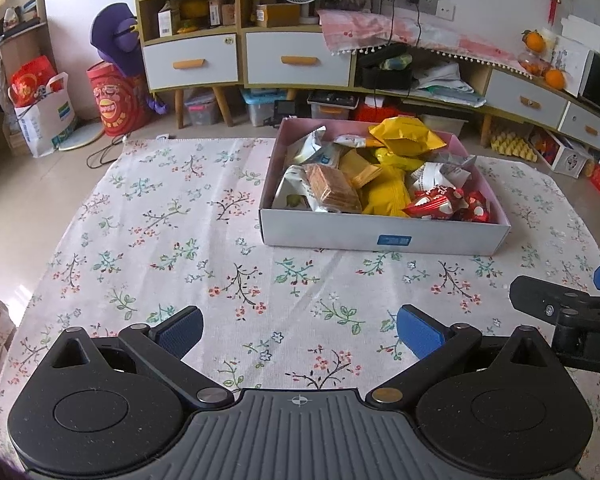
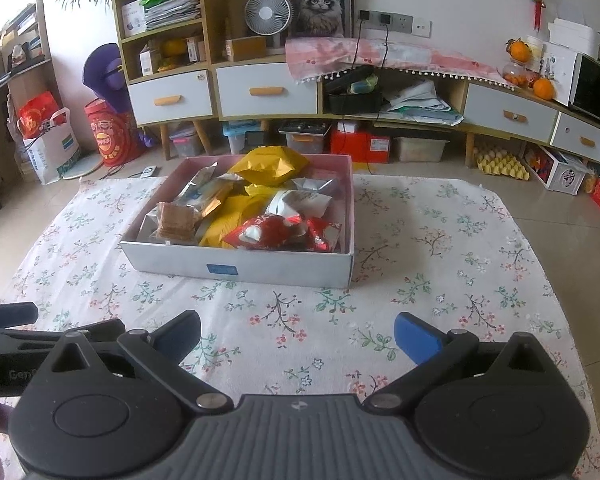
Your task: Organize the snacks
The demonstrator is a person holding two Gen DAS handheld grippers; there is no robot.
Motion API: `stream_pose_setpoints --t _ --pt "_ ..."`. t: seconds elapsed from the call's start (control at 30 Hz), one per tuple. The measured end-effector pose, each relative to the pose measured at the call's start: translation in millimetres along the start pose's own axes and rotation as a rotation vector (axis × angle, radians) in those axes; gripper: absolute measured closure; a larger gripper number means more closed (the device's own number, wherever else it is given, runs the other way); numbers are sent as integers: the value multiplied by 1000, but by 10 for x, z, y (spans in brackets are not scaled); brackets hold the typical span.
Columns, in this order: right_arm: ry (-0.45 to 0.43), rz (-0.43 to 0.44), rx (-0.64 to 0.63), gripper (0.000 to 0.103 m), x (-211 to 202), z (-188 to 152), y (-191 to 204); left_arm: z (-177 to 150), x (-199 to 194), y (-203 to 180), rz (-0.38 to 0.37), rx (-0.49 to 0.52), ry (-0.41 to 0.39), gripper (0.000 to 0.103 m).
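Left wrist view: the left gripper (image 1: pixel 300 336) hangs over a counter (image 1: pixel 140 240) covered with a floral cloth, its blue-padded jaws spread wide and holding nothing. The snack box (image 1: pixel 384 236), a shallow white cardboard tray with a pink lining, sits ahead and to the right of the jaws, well apart from them. Its long side runs roughly across the view. Inside lie mixed packets: a stack of wafers (image 1: pixel 332 188) near the front left, yellow packets (image 1: pixel 384 196) in the middle, red wrapped sweets (image 1: pixel 440 204) at the front right. The right gripper's arm shows at the right edge.

Right wrist view: the right gripper (image 2: pixel 298 338) also has its jaws wide apart and empty. Here the snack box (image 2: pixel 240 268) lies ahead and slightly left of centre, closer to straight in front (so this hand looks the better lined up of the two). The red sweets (image 2: pixel 276 234) sit just behind the near wall, the nearest packets to these jaws. No snack lies loose on the cloth in either view.
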State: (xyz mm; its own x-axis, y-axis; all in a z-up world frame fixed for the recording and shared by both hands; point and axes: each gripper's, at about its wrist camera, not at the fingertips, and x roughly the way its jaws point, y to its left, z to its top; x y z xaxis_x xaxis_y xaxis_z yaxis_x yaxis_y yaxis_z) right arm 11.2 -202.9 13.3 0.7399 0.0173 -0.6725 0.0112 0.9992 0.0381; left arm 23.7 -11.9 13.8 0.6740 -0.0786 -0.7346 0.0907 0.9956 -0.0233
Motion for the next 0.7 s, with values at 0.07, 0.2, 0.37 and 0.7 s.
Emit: stream_pose_setpoints --t 0.07,0.2,0.37,0.7 --pt "-1 -1 2 13 -3 0 -5 -1 -12 -1 0 0 -2 0" --pt "0 -4 6 13 -9 -1 -9 1 -30 2 -3 -1 -5 0" --pt "-1 -6 1 13 -13 -2 0 2 -34 4 -4 -1 -5 0" --pt "0 -7 0 13 -13 -1 0 5 -34 11 1 2 -2 0"
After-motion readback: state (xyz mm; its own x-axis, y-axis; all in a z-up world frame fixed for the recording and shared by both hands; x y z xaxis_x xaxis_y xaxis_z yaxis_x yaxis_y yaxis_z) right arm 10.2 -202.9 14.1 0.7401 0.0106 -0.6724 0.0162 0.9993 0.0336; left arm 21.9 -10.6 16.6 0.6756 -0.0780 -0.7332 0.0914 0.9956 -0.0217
